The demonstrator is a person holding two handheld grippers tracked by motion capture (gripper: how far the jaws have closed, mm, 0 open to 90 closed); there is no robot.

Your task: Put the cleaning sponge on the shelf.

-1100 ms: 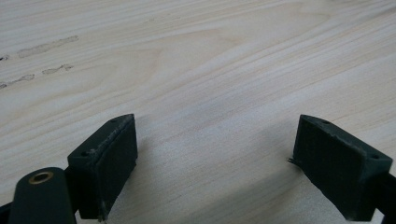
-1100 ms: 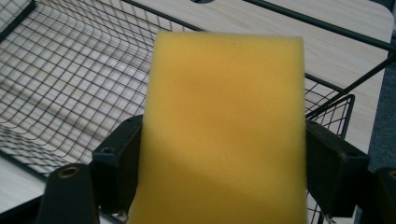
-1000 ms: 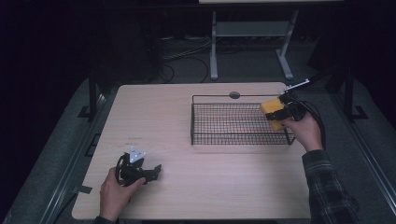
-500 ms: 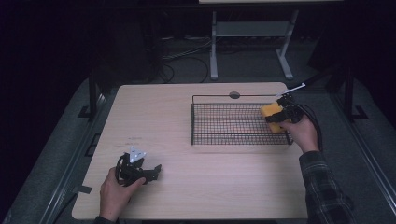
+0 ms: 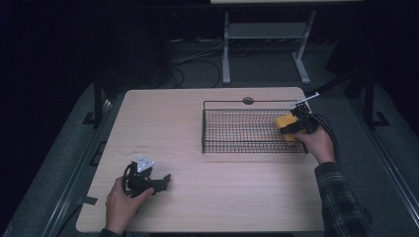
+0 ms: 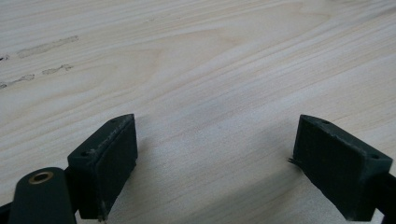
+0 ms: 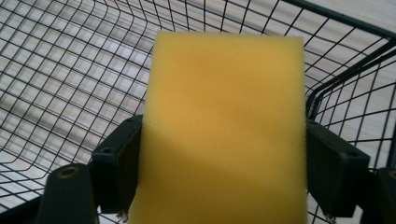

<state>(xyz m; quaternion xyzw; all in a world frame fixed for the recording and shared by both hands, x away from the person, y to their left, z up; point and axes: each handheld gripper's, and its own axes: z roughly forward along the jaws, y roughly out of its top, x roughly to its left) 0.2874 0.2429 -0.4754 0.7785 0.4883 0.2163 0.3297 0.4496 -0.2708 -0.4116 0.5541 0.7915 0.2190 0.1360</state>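
The right claw point(image 5: 291, 124) is clamped on a yellow sponge point(image 5: 285, 126) at the right of centre in the high view, over the right end of the wire basket point(image 5: 232, 148). In the right gripper view the sponge point(image 7: 224, 126) occupies the centre of the frame, its flat face toward the camera, with one black jaw pressed against each of its side edges. Basket mesh lies behind and below it; whether the sponge touches the basket floor cannot be determined.

Handling assessment, sponge:
- Open-cell foam, judged very light. Load on the claw should be negligible.
- Soft and compressible. The edges appear to give slightly at the jaws, so firm closure is likely to deform the block but not damage it.
- Surface is matt and porous; slip is judged unlikely.
- Not fragile. A drop into the basket should cause no harm.
- Recommended hold: across the two side edges near the lower half, as at present.
- On release the foam may spring back and shift a little.

The left claw point(image 5: 160, 181) is at the lower left of the high view, low over the table point(image 5: 197, 207), well apart from the basket. In the left gripper view its jaws stand wide apart over bare wood point(image 6: 205, 70), holding nothing.
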